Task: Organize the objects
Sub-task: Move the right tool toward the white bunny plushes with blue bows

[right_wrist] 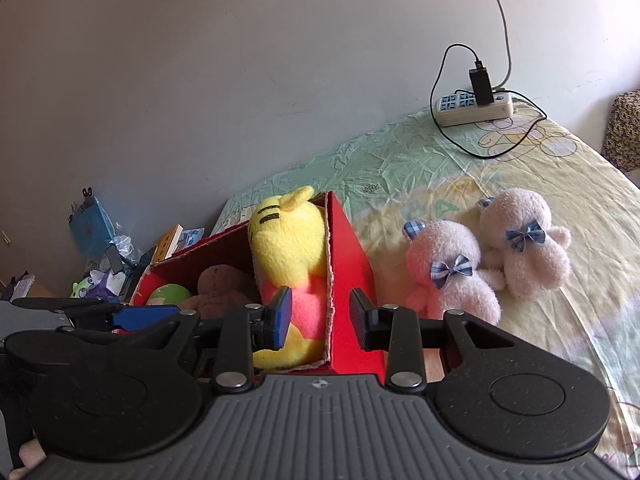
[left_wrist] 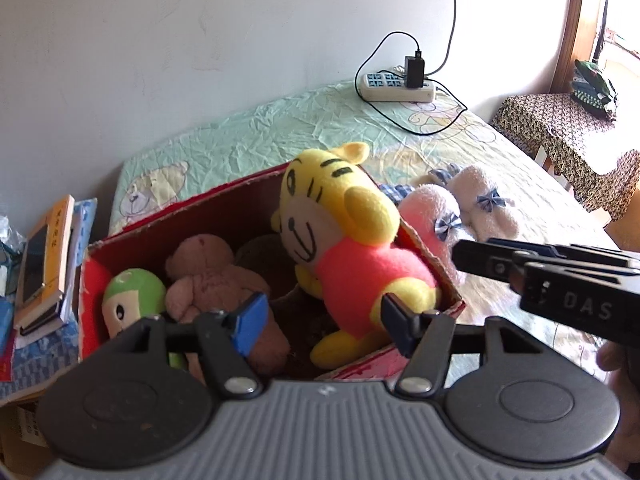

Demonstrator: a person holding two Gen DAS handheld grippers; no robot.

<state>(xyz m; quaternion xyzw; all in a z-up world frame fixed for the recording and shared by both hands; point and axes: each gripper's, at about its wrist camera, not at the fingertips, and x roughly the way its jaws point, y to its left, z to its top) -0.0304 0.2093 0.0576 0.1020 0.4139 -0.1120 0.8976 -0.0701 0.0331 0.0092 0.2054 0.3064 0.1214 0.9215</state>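
A red cardboard box (left_wrist: 224, 216) stands on the bed. In it a yellow tiger plush (left_wrist: 340, 220) in a pink shirt leans against the right wall, beside a brown bear (left_wrist: 212, 276) and a green-headed toy (left_wrist: 132, 292). My left gripper (left_wrist: 324, 322) hovers open over the box's near edge, with the tiger's lower body in the gap but untouched. My right gripper (right_wrist: 320, 320) is open too, straddling the box's right wall (right_wrist: 352, 248) next to the tiger (right_wrist: 288, 248). Two pale plush bears with blue bows, one pink (right_wrist: 444, 276) and one whitish (right_wrist: 520, 240), lie on the sheet right of the box.
A power strip (left_wrist: 396, 88) with a black charger and looping cables lies at the bed's far edge by the wall. Books (left_wrist: 44, 264) and clutter are stacked left of the box. A table under patterned cloth (left_wrist: 560, 128) stands right of the bed.
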